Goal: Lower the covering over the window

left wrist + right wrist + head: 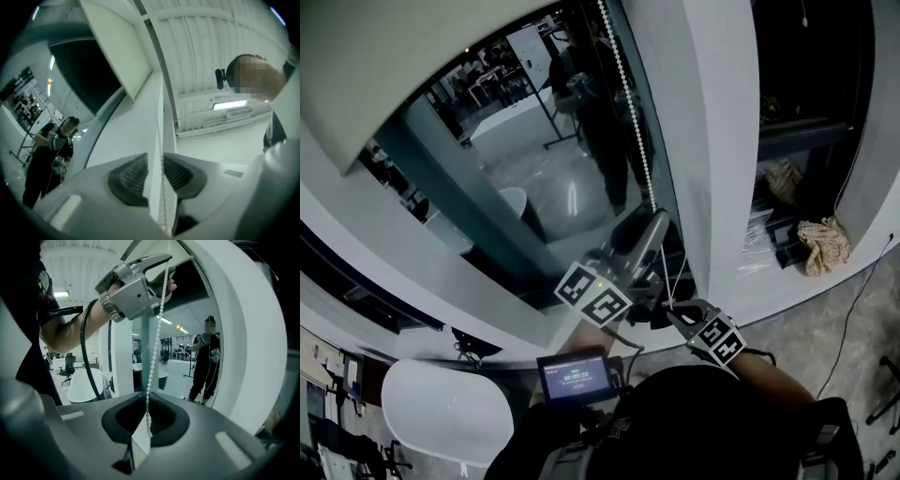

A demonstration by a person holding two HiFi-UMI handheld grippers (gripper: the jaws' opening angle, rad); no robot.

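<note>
- White beads made up the chain [628, 103], which hung from the top of the window [534, 197] and ran down the right side of the glass to the two grippers.
- Pale and flat, the blind [366, 66] sat high at the upper left, its lower edge well above most of the dark glass.
- The left gripper [659, 220] was the upper one. Its jaws stood apart with the chain [161, 140] running between the ribbed pads [129, 176], close to one pad but not pinched.
- The right gripper [673, 315] sat just below it, jaws pressed together on the chain [154, 357].
- A white post [712, 141] stood just right of the chain.
- Further off were a white bathtub [441, 412] at lower left, a small lit screen [575, 375] near the person's chest, a crumpled cloth [823, 246] at the right, and a thin cable [855, 305] on the floor.
- A dark reflection [600, 122] of a person showed in the glass, just left of the chain.
</note>
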